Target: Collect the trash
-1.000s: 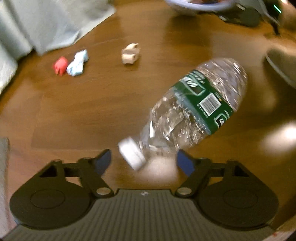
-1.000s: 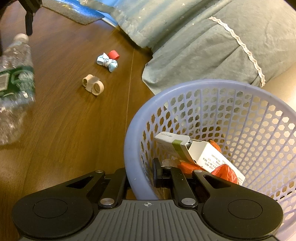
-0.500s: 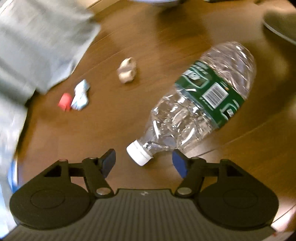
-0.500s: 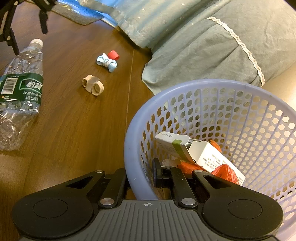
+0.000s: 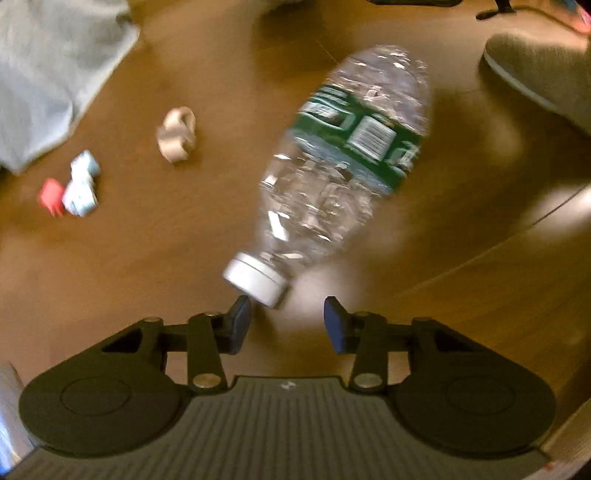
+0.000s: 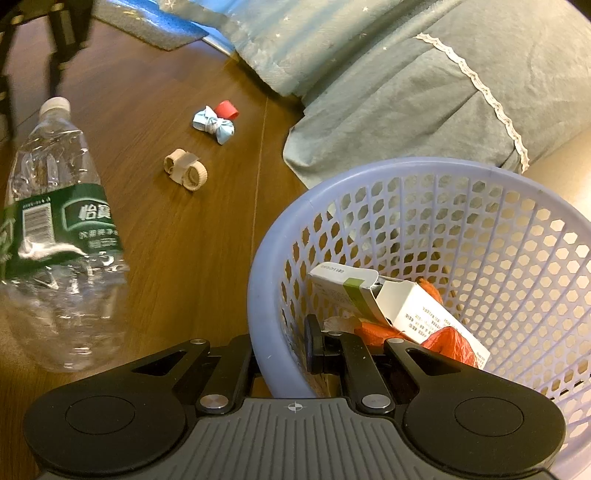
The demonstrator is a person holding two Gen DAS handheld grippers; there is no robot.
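This is looking like a bedroom in a home. A grey-green bedspread [image 6: 424, 92] with a white lace trim is hanging down to a brown wood-plank floor [image 6: 177, 236], and its hem is lying just beside a lilac plastic wastebasket [image 6: 436, 177] standing on that floor. Beyond the bedspread, a blue-edged mat [image 6: 159, 33] is lying flat on the boards. Household litter is sitting on the floor to the left of the wastebasket: a crushed water bottle [image 6: 59, 229], a beige paper curl [image 6: 186, 171] and a pale blue wrapper [image 6: 214, 125] touching a red scrap [image 6: 226, 109]. Inside the wastebasket a small carton [image 6: 391, 306] is resting among orange wrappers [image 6: 448, 345]. A slippered foot [image 5: 543, 70] is showing near the bottle.
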